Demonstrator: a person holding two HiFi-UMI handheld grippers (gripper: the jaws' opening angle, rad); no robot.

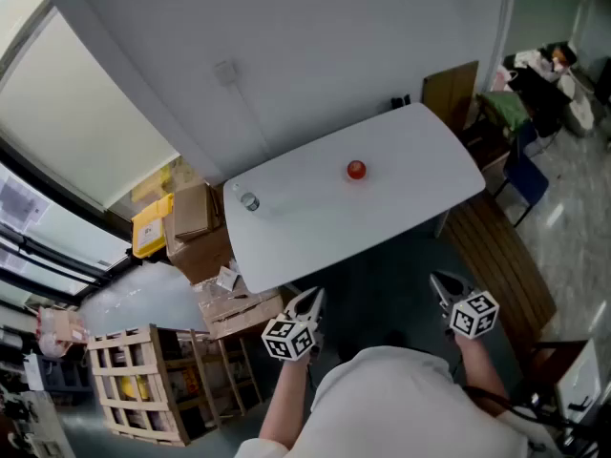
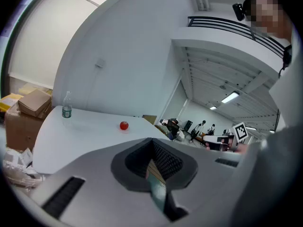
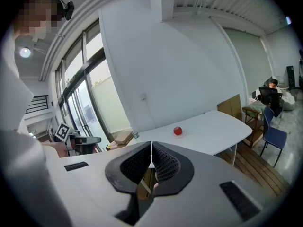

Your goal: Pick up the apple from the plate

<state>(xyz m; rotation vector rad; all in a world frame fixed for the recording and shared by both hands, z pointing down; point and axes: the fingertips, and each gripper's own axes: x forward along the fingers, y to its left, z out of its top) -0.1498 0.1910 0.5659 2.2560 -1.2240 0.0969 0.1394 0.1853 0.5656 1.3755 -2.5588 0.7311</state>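
A small red apple [image 1: 356,169] sits on a pale plate, barely told from the surface, near the middle of a white table [image 1: 420,160]. Both grippers hang in the air short of the table's near edge, well away from the apple. My left gripper [image 1: 313,297] is shut with nothing in it, and my right gripper [image 1: 436,278] is also shut and empty. In the left gripper view the apple [image 2: 124,125] lies far ahead of the closed left gripper [image 2: 152,141]. The right gripper view shows the apple [image 3: 177,131] beyond the closed right gripper [image 3: 151,144].
A small water bottle [image 1: 250,201] stands at the table's left end. Cardboard boxes [image 1: 194,212] and a wooden crate [image 1: 143,380] crowd the floor on the left. A blue chair [image 1: 523,176] and a wooden panel [image 1: 452,92] stand to the right. People are at the room's far end [image 2: 203,126].
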